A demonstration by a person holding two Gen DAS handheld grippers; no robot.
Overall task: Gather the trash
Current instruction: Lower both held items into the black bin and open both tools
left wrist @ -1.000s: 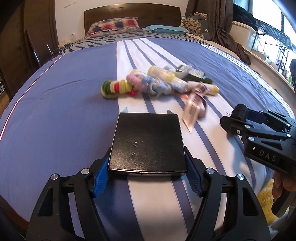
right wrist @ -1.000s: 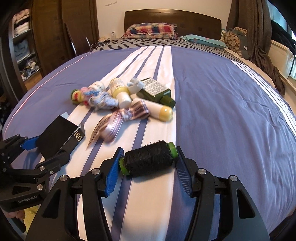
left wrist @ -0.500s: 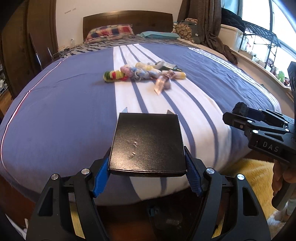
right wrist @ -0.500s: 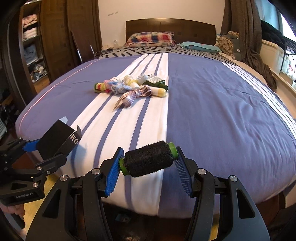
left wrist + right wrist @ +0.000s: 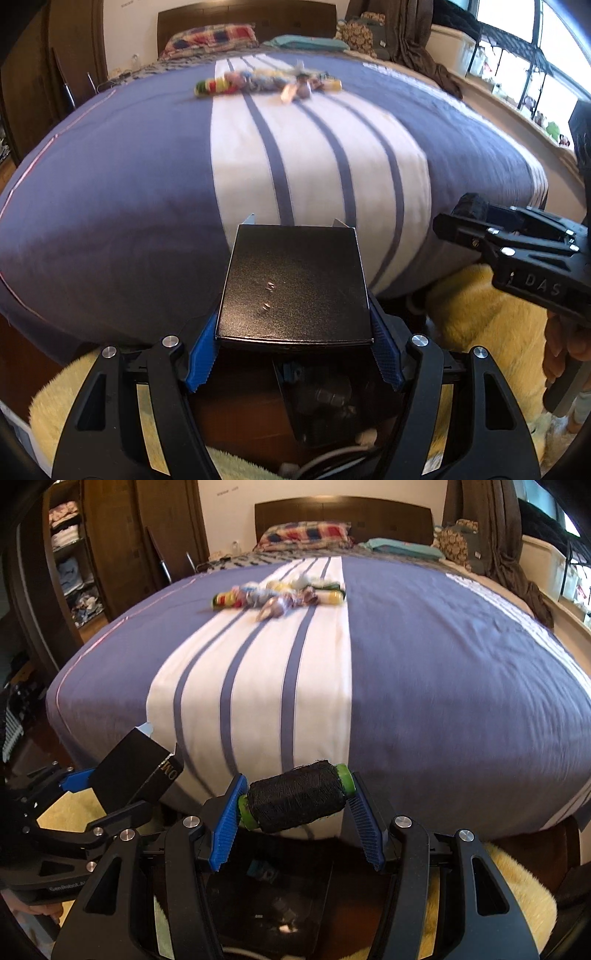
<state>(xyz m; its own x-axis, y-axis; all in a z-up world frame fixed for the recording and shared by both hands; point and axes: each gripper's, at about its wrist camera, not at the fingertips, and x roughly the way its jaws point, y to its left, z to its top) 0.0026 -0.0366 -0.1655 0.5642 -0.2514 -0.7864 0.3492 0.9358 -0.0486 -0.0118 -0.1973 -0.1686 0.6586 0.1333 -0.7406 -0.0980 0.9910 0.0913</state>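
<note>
left tool [image 5: 293, 354] clamping black box [image 5: 293, 284]

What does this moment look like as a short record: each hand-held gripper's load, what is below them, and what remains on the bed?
left hand-held gripper: shut on black box
right hand-held gripper: shut on spool of black thread
below both: dark bin with a black liner on the floor at the bed's foot
remaining on striped bedspread: cluster of bottles and colourful items, blurred
</note>
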